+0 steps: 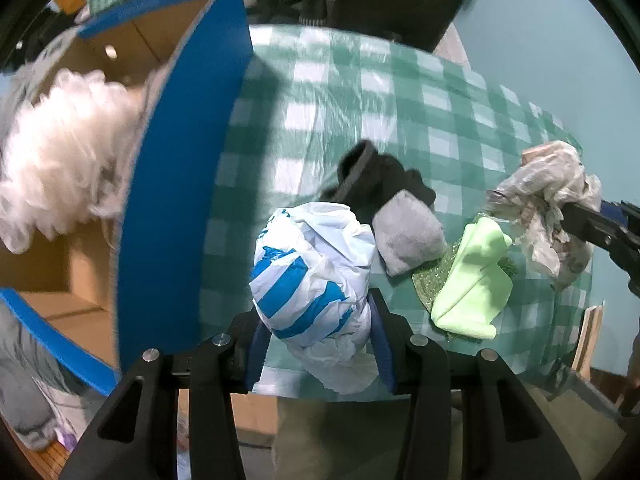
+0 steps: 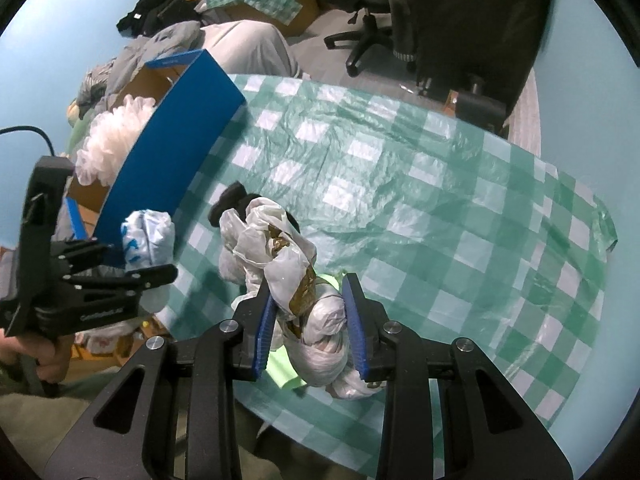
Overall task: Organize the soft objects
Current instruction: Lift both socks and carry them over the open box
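My left gripper (image 1: 318,326) is shut on a crumpled white bag with blue stripes (image 1: 312,276), held beside the blue cardboard box (image 1: 180,168). It also shows in the right wrist view (image 2: 148,240). My right gripper (image 2: 310,320) is shut on a crumpled clear-white plastic bag (image 2: 280,256), seen from the left wrist view (image 1: 548,200) lifted above the table. A black and grey sock (image 1: 396,208) and a light green cloth (image 1: 476,280) lie on the checked tablecloth (image 1: 400,100).
The blue box (image 2: 180,136) stands open at the table's left and holds a white fluffy item (image 1: 60,152). Clothes, boxes and an office chair (image 2: 372,28) lie beyond the table. A wooden chair back (image 1: 588,340) shows at the right edge.
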Demonstrator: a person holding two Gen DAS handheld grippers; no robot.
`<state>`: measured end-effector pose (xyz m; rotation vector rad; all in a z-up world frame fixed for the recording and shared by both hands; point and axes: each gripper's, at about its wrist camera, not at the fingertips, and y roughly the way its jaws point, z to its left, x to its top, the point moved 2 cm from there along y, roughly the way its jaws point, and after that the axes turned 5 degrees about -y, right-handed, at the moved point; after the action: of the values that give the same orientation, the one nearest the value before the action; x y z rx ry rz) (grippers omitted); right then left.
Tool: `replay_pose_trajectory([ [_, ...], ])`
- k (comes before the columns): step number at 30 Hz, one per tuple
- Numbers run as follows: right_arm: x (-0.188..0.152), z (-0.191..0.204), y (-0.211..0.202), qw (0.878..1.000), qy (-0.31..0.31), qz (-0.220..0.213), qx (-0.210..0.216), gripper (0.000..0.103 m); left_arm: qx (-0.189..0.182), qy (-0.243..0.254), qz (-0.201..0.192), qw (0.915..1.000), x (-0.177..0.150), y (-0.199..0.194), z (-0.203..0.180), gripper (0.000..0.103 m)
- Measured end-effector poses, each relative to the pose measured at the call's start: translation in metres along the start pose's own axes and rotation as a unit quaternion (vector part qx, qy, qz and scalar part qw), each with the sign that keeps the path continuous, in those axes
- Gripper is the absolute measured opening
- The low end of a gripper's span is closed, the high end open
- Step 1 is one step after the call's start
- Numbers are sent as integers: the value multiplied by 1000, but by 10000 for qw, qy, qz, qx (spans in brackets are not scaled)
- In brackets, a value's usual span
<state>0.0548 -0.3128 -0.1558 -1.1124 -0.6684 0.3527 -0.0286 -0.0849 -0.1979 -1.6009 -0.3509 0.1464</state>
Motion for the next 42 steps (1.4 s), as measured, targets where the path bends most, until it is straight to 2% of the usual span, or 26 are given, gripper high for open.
replay_pose_trajectory([
  [11,22,20,-13,9998,0,-152,-86,31,99,239,-482,9985,17,-43,-3,46],
  [16,35,36,-15,9997,-51,-231,-64,31,56,189,-601,9980,21,-59,9,46],
  [27,68,80,-11,9988,-256,-403,96,31,-2,-123,-739,9972,23,-76,51,46],
  [42,112,146,10,9963,-674,-464,263,31,182,-663,-869,9938,31,-78,129,46],
])
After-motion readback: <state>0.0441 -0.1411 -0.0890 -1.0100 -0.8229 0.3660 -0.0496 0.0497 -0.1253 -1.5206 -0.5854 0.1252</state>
